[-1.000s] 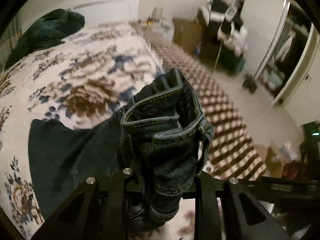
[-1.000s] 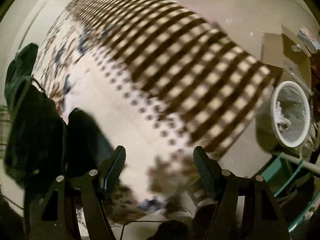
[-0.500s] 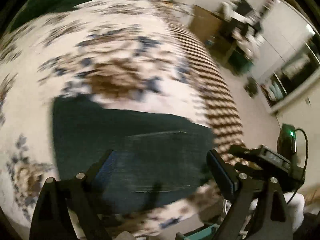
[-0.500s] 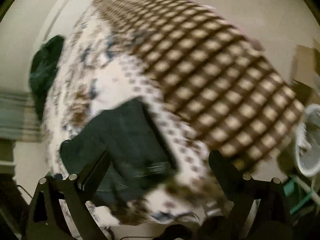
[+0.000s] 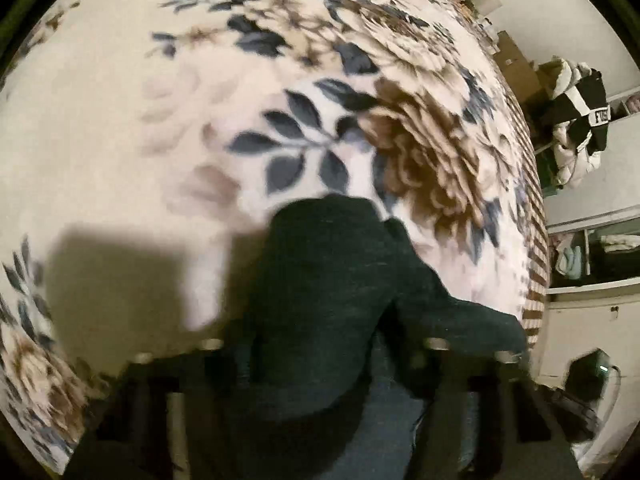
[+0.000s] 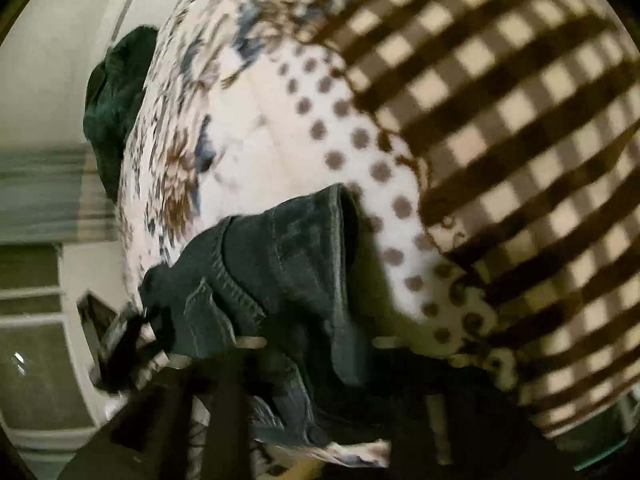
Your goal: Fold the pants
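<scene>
Dark blue denim pants (image 5: 328, 264) lie folded on the floral blanket (image 5: 200, 100) of a bed. In the left wrist view the cloth fills the gap of my left gripper (image 5: 328, 320). Its jaws are closing on a folded edge, and the fingertips are hidden under cloth and blur. In the right wrist view the pants (image 6: 288, 248) bunch up with a seam and a pocket showing. My right gripper (image 6: 316, 320) is closing on this bunched end, near where the blanket turns to brown checks (image 6: 500, 120).
A dark green bundle (image 6: 116, 100) lies at the far end of the bed. Off the bed's right side a black-and-white jacket (image 5: 580, 120) hangs above open shelves (image 5: 592, 252) holding clothes. A black device with a green light (image 5: 592, 372) sits low at the right.
A second ago my left gripper held the bunched waistband up. It let go and the pants lay flat between open jaws. Both grippers have since dropped onto the cloth and closed.
</scene>
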